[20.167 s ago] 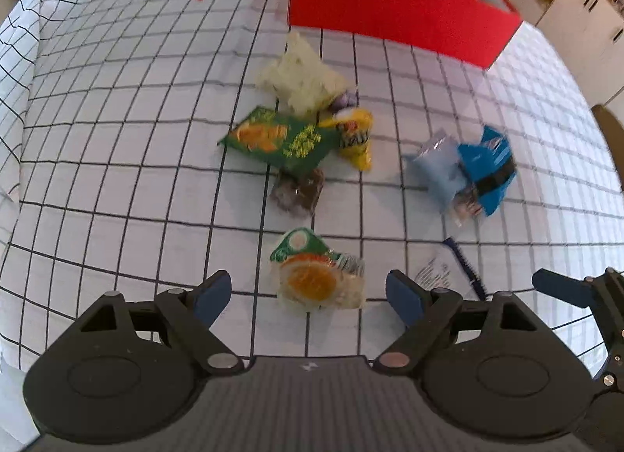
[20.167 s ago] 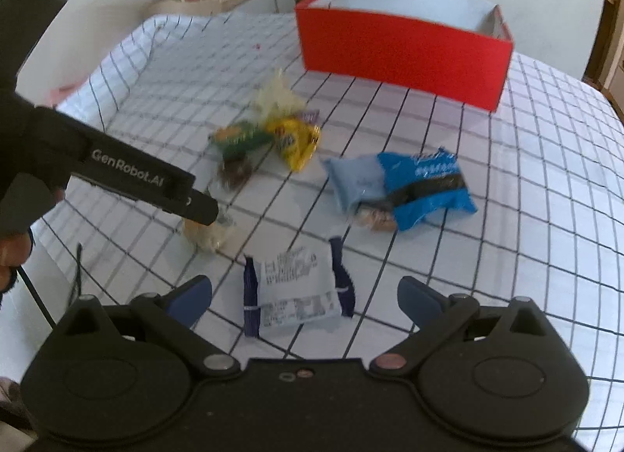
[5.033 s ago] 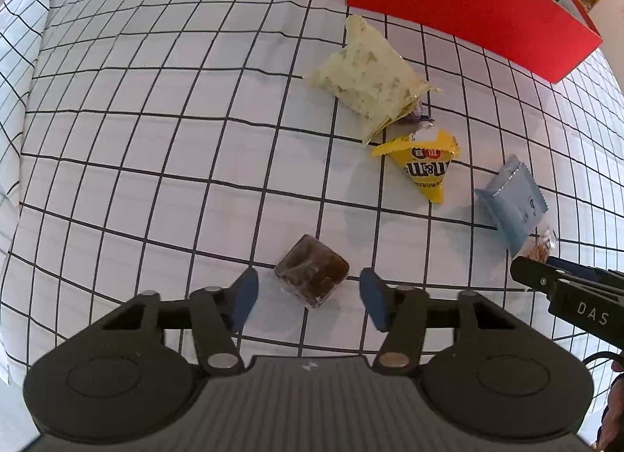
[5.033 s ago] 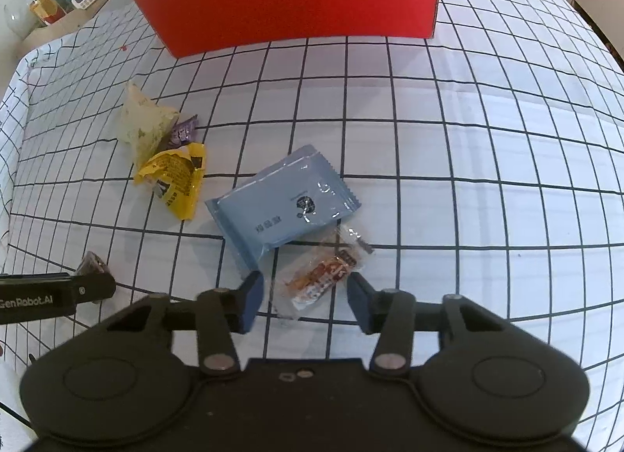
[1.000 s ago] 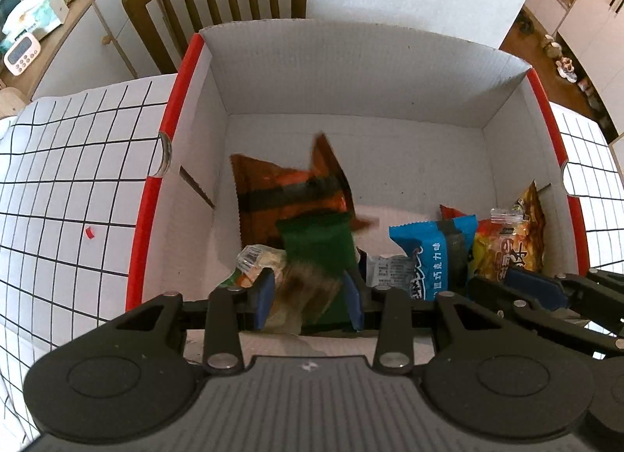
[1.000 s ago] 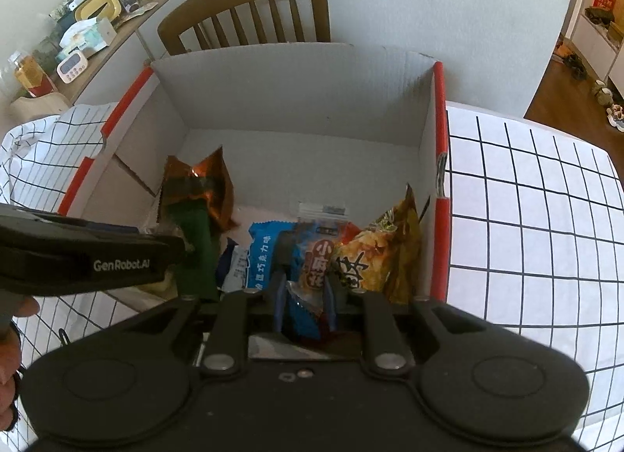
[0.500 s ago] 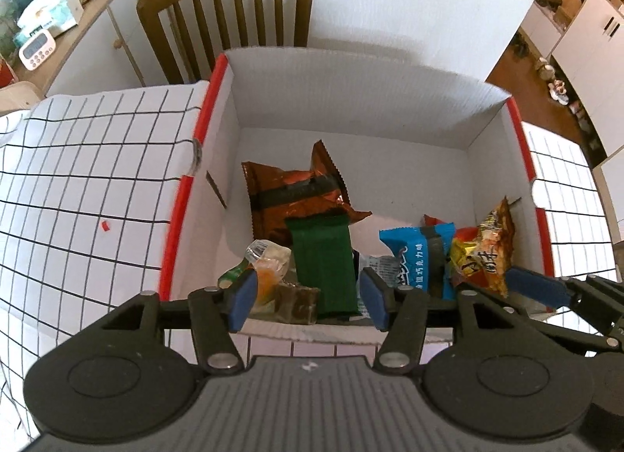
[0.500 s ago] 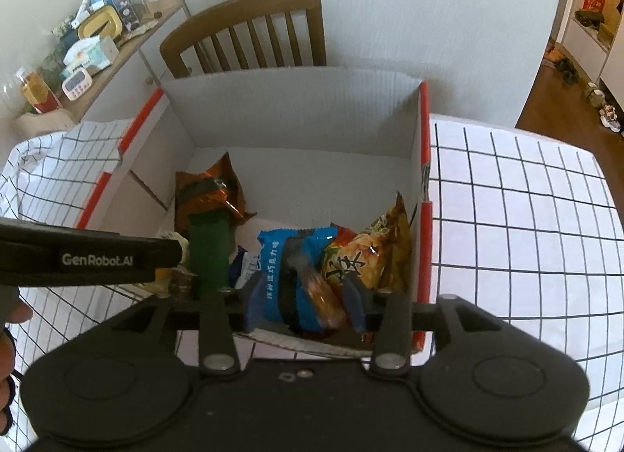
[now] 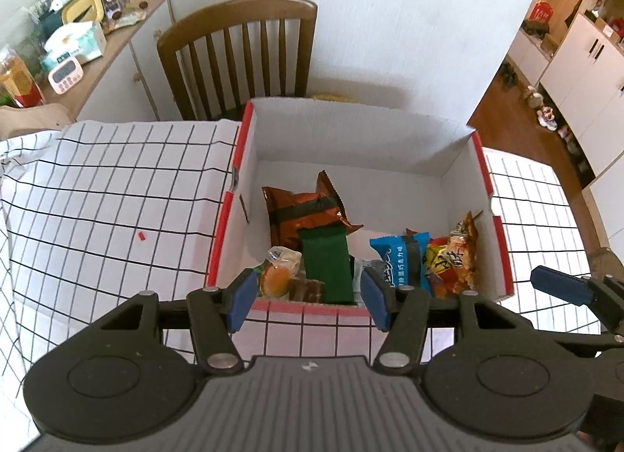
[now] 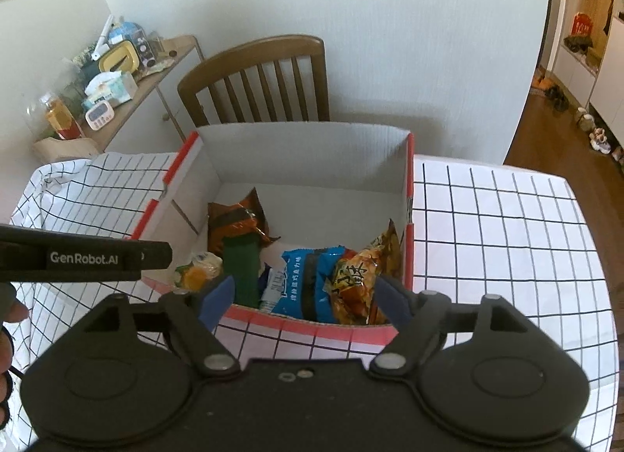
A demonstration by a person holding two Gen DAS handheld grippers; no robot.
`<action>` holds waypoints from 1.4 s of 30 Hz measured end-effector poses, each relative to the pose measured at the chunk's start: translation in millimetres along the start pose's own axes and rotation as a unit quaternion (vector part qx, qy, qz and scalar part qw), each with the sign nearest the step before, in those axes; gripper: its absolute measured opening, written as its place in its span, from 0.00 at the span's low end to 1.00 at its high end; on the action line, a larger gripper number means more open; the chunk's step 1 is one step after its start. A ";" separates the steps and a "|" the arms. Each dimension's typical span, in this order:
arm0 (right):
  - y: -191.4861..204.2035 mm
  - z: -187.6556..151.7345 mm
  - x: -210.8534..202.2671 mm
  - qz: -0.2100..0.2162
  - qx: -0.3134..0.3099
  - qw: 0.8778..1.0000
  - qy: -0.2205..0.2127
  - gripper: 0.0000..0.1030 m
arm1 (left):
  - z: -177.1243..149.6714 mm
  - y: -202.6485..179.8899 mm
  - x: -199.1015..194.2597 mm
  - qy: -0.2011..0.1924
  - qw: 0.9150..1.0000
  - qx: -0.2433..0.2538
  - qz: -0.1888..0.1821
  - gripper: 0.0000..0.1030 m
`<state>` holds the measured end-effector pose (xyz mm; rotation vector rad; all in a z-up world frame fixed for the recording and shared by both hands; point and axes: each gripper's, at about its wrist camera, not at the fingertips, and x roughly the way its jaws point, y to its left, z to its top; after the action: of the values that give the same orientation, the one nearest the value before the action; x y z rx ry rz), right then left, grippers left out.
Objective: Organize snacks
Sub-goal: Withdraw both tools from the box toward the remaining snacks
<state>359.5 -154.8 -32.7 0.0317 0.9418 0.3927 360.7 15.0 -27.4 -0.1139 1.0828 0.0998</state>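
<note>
A red cardboard box [image 9: 224, 214] [image 10: 408, 194] with a white inside stands on the checked tablecloth. It holds several snacks: an orange-brown packet [image 9: 304, 208] [image 10: 234, 222], a green packet [image 9: 325, 261] [image 10: 241, 264], a blue packet [image 9: 397, 257] [image 10: 308, 280], a yellow-orange packet [image 9: 454, 257] [image 10: 358, 276], an orange jelly cup [image 9: 275, 276] [image 10: 195, 272] and a small brown cake [image 9: 308, 290]. My left gripper [image 9: 308, 298] is open and empty above the box's near wall. My right gripper [image 10: 304, 296] is open and empty over the same wall, further right.
A wooden chair [image 9: 241, 50] [image 10: 257, 77] stands behind the box. A side cabinet [image 9: 117, 46] [image 10: 156, 73] with clutter is at the back left. The checked tablecloth [image 9: 97, 198] [image 10: 507, 237] spreads on both sides of the box. The right gripper's finger [image 9: 561, 288] shows at the left view's right edge.
Both grippers have opened, dropped their snacks into the box and drawn back and upward. The brown cake and the small wrapped snack now lie inside.
</note>
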 end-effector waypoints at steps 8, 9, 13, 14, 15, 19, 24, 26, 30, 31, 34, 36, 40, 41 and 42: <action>11.7 -10.8 -31.0 0.012 -0.002 1.000 -0.022 0.86 | -15.9 9.9 -39.5 -0.025 1.000 -0.002 -0.010 0.56; 13.4 -12.2 -34.3 0.013 -0.002 1.000 -0.024 0.86 | -17.9 11.2 -42.9 -0.027 1.000 -0.003 -0.013 0.56; 21.1 -20.3 -48.9 0.011 -0.006 0.999 -0.034 0.89 | -31.1 16.9 -61.0 -0.038 0.999 -0.001 -0.018 0.56; 22.7 -22.1 -51.8 0.011 -0.007 0.999 -0.036 0.90 | -34.4 18.3 -64.7 -0.040 0.999 0.000 -0.018 0.57; 24.3 -25.0 -55.3 0.012 -0.008 0.999 -0.038 0.91 | -37.6 19.9 -68.6 -0.041 0.999 0.000 -0.020 0.63; 29.4 -37.3 -67.9 0.019 -0.013 0.999 -0.042 0.93 | -51.2 27.1 -80.6 -0.047 0.999 -0.002 -0.025 0.68; 36.4 -52.4 -78.4 0.022 -0.015 0.999 -0.043 0.96 | -69.3 35.5 -90.7 -0.048 0.998 -0.005 -0.031 0.71; 38.7 -58.5 -80.8 0.025 -0.016 0.999 -0.043 0.96 | -76.1 38.2 -92.3 -0.046 0.998 -0.004 -0.034 0.75; 43.0 -71.4 -82.2 0.029 -0.019 0.999 -0.037 0.96 | -90.8 42.9 -91.6 -0.037 0.999 -0.003 -0.036 0.76; 43.1 -74.5 -82.2 0.030 -0.020 0.999 -0.035 0.96 | -94.0 43.8 -90.8 -0.034 0.999 -0.003 -0.035 0.77; 45.3 -84.1 -80.1 0.031 -0.020 0.999 -0.028 0.96 | -103.5 47.2 -86.3 -0.029 0.999 -0.004 -0.031 0.80; 46.7 -89.6 -77.4 0.031 -0.018 0.999 -0.022 0.96 | -109.6 49.3 -80.9 -0.023 0.999 -0.008 -0.032 0.80; 50.7 -99.9 -66.9 0.028 -0.017 0.999 -0.006 0.96 | -120.4 53.6 -65.7 -0.003 0.999 -0.024 -0.038 0.81; 50.9 -102.6 -63.6 0.027 -0.013 1.000 -0.001 0.96 | -123.6 55.0 -60.2 0.003 0.999 -0.029 -0.039 0.81; 50.7 -105.3 -60.1 0.027 -0.009 1.000 0.003 0.96 | -125.9 56.4 -54.6 0.009 0.999 -0.034 -0.038 0.81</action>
<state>228.7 -143.3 -38.3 0.0400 0.9457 0.4507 217.5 51.6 -39.9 -0.2171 1.0928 0.0664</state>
